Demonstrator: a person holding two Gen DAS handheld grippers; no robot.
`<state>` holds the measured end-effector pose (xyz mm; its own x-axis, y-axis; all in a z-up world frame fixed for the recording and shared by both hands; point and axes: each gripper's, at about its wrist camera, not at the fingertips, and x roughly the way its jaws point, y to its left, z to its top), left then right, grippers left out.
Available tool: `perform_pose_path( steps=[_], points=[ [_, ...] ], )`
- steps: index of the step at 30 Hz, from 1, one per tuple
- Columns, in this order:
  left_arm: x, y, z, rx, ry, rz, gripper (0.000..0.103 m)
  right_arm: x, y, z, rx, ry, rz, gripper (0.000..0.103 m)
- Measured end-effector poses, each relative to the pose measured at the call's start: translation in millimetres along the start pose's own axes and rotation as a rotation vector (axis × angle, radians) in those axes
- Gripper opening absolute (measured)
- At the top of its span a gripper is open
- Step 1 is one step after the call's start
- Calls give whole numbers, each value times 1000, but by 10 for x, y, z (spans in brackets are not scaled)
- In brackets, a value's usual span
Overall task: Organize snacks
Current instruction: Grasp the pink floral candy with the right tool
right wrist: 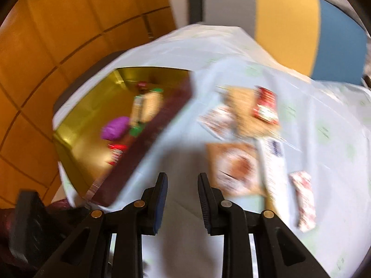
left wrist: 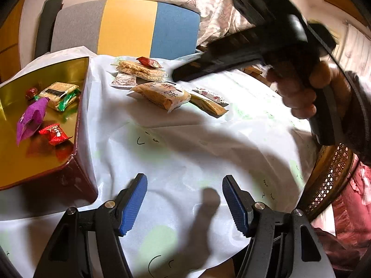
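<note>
Snacks (left wrist: 160, 96) are lying loose on the white tablecloth (left wrist: 176, 153), right of the gold-lined box (left wrist: 78, 125) holding several more. Left gripper (left wrist: 184, 205) is hovering, jaws parted and empty. Right gripper (right wrist: 182, 199) is hovering with a narrow gap, grasping nothing.

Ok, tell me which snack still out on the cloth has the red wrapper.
The small red candy at the far end of the pile, resting against the crumbly rice bar. The other loose packets are tan, gold or white.
</note>
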<state>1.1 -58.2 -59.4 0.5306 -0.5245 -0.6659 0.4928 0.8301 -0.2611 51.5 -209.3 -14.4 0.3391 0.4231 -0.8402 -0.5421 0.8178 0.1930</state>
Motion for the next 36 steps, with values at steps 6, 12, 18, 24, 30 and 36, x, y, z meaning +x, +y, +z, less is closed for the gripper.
perform_pose_path(
  steps=[6,12,18,24,30,36],
  points=[
    [8,-13,14,-6,4,2,69,-216,-650,-205,118,21,-173,27],
    [20,-34,22,-2,9,13,69,-202,-1083,-220,153,96,-289,27],
    [29,-45,17,8,17,24,69,7,-1306,-184,136,157,-276,33],
    [39,-64,19,18,26,38,69,205,-1400,-154,117,170,-265,33],
    [65,-93,25,35,38,56,72,333,-1502,-162,87,168,-274,23],
    [76,-134,55,45,65,87,72,247,-1533,-312,90,174,-333,22]
  ],
)
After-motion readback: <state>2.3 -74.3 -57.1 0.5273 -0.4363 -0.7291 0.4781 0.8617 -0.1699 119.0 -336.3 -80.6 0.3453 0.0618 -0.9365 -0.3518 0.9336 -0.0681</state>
